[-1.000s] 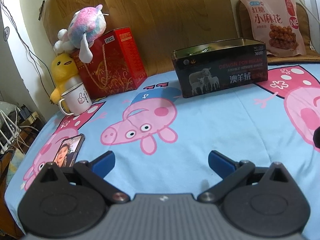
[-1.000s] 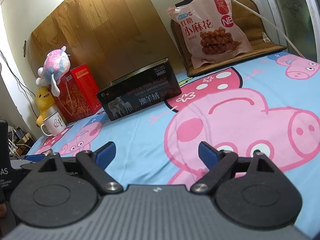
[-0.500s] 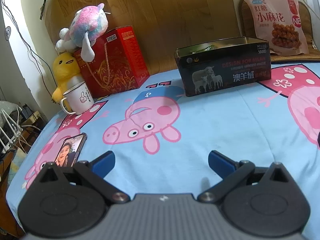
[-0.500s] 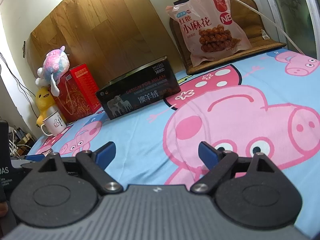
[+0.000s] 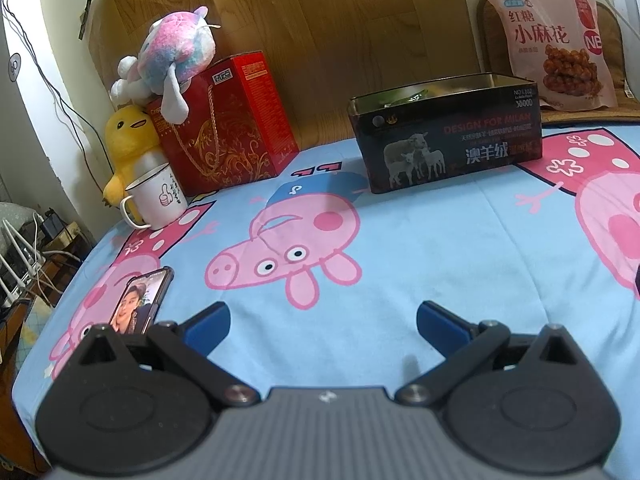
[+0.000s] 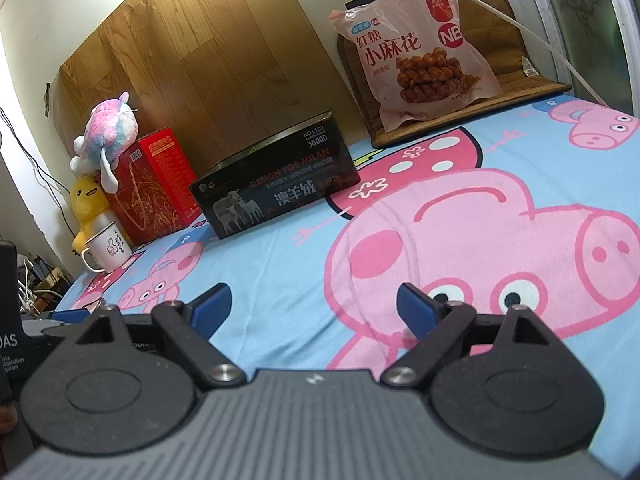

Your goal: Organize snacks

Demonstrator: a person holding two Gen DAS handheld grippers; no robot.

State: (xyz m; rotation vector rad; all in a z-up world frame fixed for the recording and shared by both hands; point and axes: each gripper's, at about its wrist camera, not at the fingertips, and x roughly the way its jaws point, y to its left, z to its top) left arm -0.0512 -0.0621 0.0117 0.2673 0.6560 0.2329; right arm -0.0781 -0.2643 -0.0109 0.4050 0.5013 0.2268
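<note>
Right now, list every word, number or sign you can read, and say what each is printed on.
"红糖 小麻花" and "NB": pink plastic snack bag.
"DESIGN FOR MILAN", "澳羊绒", "NO L102", "3000D": black open-topped tin box; its smaller lines are too blurred.
Thumbs-up sign: white enamel mug; the writing beside it is too small.
Red gift box: gold lettering unreadable.
"DAS": black device at the frame's left edge, cut off.

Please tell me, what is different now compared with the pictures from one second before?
Nothing visibly changed. The left gripper and right gripper are open and empty as before; the snack bag leans at the back and the black tin sits on the sheet, both untouched.
</note>
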